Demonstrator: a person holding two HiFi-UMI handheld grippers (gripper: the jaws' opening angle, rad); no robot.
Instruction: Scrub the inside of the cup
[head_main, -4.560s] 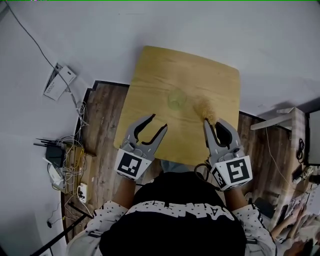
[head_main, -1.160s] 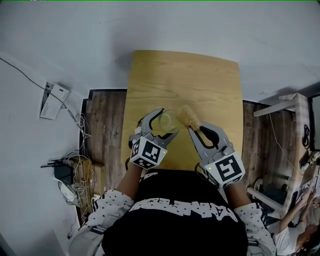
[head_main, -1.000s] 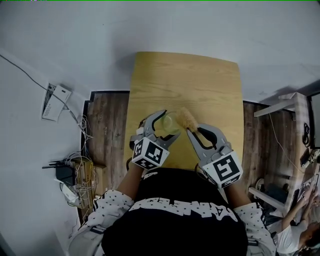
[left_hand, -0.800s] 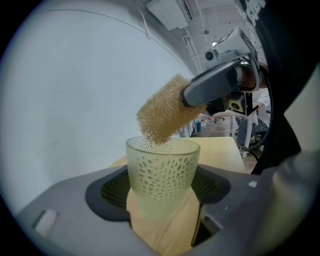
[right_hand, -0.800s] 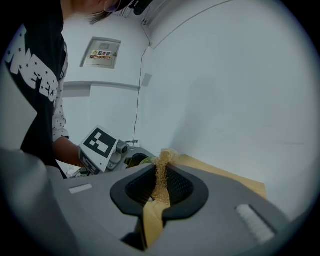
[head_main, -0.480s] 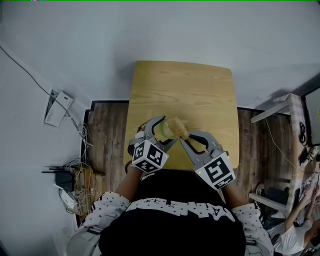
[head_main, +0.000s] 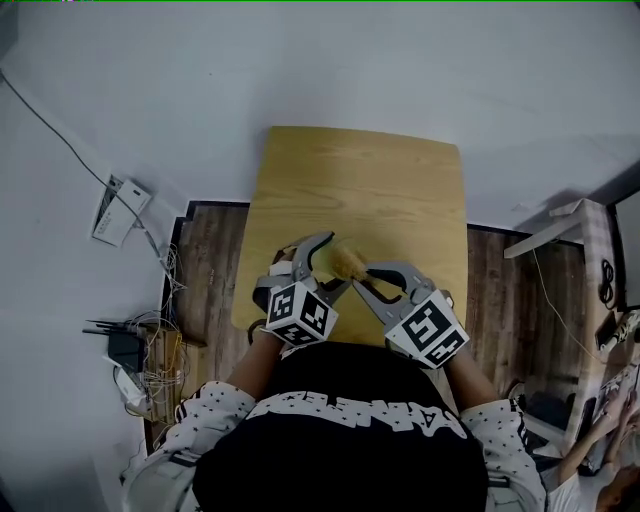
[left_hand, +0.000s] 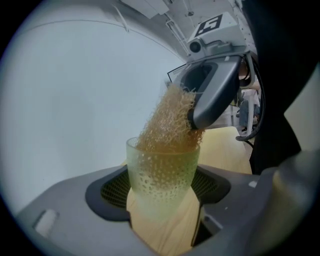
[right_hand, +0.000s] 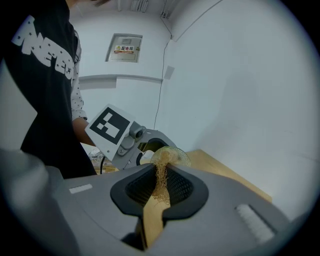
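The fingers (left_hand: 107, 192) of the left gripper (head_main: 328, 262) are closed on the pale green cup (left_hand: 161, 172), clamping its lower body from both sides, apparently lifted above the bench (head_main: 380, 185). The fingers (right_hand: 185, 192) of the right gripper (head_main: 362, 280) are nearly together, pinching the tail of a tan mesh scrubber (left_hand: 167, 120). A second ago the scrubber sat beside the cup's rim; now the grippers have drawn together near the bench's front edge and the scrubber's end reaches down inside the cup. Scrubbing looks to be only beginning.
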